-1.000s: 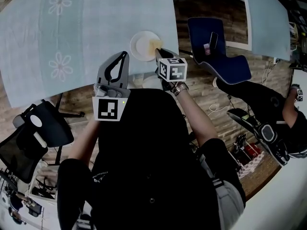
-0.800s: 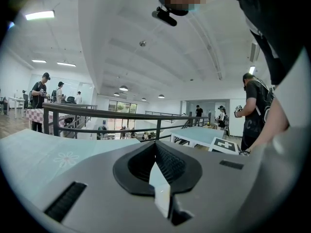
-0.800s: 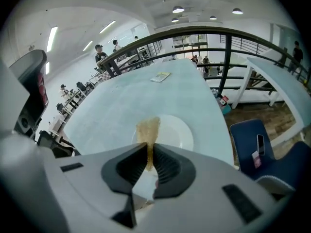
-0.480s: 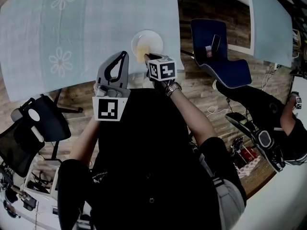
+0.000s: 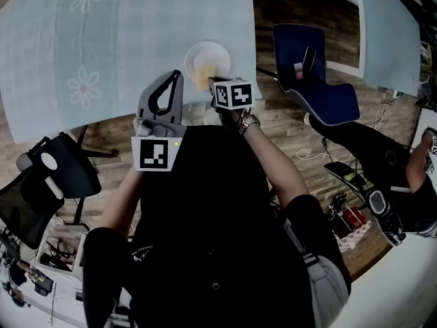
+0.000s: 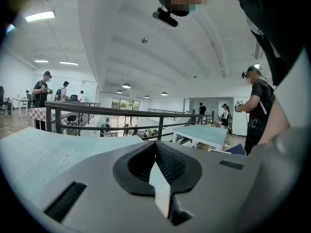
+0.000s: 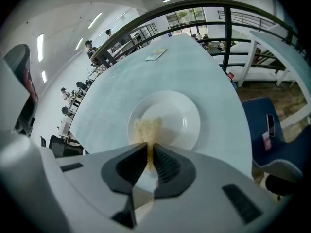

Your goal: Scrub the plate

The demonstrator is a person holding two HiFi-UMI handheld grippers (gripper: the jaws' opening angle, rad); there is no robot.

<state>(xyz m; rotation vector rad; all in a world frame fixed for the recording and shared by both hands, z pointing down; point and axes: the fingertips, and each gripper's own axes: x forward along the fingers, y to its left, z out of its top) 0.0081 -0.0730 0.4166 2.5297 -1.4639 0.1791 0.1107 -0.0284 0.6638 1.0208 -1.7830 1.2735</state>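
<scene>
Now your right gripper [image 7: 149, 152] clamps a yellowish fibrous scrub pad [image 7: 147, 129] that lies on the round white plate [image 7: 187, 118]; your left gripper [image 6: 156, 154] is closed, holding nothing.

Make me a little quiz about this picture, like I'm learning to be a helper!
1. True or false: the left tool is holding a spoon.
2. Over the round white plate, what is the right tool squeezing?
A) a yellowish scrub pad
B) a red cup
C) a metal fork
3. What shapes are printed on the pale blue tablecloth?

Key:
1. False. Its jaws are shut with nothing between them.
2. A
3. Flowers
</scene>
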